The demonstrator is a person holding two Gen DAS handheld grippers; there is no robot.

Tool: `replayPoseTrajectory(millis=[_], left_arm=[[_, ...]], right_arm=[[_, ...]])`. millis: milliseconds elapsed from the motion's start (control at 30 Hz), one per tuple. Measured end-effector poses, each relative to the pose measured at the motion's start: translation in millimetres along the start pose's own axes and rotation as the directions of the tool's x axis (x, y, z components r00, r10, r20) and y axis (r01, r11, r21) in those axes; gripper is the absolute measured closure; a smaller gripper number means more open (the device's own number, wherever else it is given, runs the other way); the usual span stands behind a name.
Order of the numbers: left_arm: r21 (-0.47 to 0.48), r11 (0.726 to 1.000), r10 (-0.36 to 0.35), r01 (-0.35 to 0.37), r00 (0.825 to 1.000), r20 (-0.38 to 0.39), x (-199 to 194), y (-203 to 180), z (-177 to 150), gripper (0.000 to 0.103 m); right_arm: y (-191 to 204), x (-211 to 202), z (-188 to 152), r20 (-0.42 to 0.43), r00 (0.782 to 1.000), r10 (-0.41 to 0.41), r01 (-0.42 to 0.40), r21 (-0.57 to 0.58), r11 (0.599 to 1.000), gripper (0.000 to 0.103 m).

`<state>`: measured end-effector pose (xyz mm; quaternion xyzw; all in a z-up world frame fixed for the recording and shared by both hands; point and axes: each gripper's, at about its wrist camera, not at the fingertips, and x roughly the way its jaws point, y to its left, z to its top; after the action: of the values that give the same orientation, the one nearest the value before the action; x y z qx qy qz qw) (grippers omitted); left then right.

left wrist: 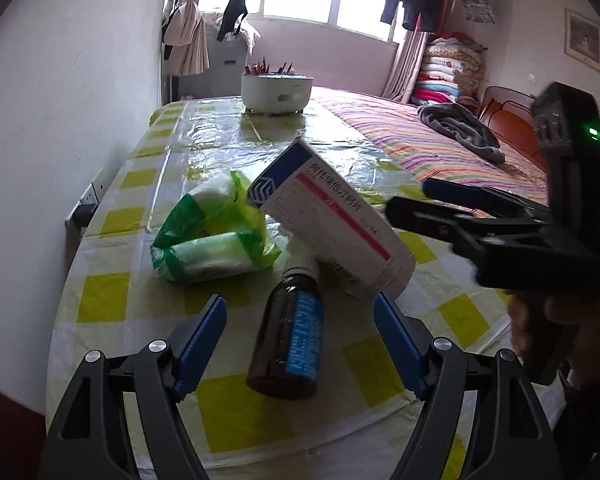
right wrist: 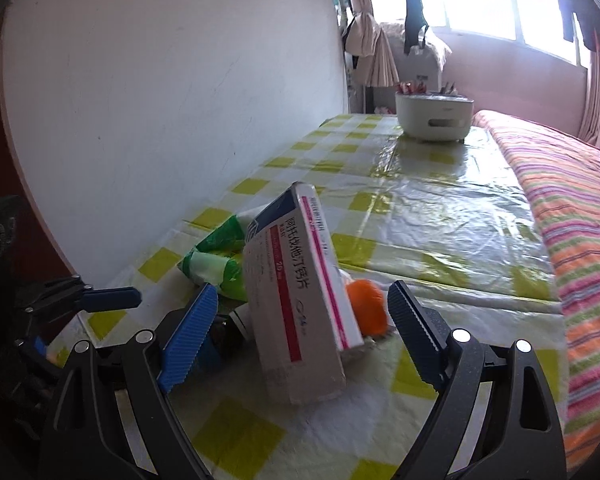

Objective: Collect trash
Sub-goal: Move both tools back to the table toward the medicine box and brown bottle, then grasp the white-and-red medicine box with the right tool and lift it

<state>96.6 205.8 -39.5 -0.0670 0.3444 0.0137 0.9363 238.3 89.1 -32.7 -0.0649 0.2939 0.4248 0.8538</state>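
Note:
A white medicine box (left wrist: 332, 220) with a red stripe leans tilted on a brown bottle (left wrist: 292, 340) with a blue label, which lies on the checked table (left wrist: 112, 296). My left gripper (left wrist: 300, 340) is open, its blue pads on either side of the bottle without touching it. A green and white plastic pack (left wrist: 212, 232) lies to the left. My right gripper (right wrist: 304, 332) is open around the box (right wrist: 296, 308), its pads clear of it. An orange object (right wrist: 366, 306) sits behind the box. The right gripper (left wrist: 412, 200) comes in from the right, held by a hand (left wrist: 560, 328).
A white round pot (left wrist: 277, 92) holding sticks stands at the table's far end. A bed with a striped cover (left wrist: 420, 140) runs along the right edge. The wall borders the left side, with a socket (left wrist: 88, 200) on it.

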Motion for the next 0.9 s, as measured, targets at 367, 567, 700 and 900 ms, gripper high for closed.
replayPoseTrajectory(millis=[367, 567, 700, 900], left_arm=[[-0.037, 0.999, -0.026, 0.026, 1.0, -0.017, -1, 15, -1, 0.029], [-0.062, 0.998, -0.022, 0.021, 0.999, -0.023, 1, 22, -1, 0.029], [-0.069, 0.998, -0.009, 0.007, 0.999, -0.034, 3, 25, -2, 0.029], [-0.059, 0.998, -0.005, 0.002, 0.999, -0.047, 8, 20, -2, 0.029]], right_arm=[[7, 54, 13, -0.081, 0.997, 0.005, -0.004, 0.011, 1.0, 0.017], [15, 78, 6, -0.147, 0.988, -0.04, 0.03, -0.074, 0.997, 0.029], [15, 70, 2, -0.146, 0.989, -0.03, 0.015, -0.099, 0.995, 0.034], [-11, 49, -6, -0.143, 0.989, 0.026, -0.027, -0.01, 1.0, 0.036]])
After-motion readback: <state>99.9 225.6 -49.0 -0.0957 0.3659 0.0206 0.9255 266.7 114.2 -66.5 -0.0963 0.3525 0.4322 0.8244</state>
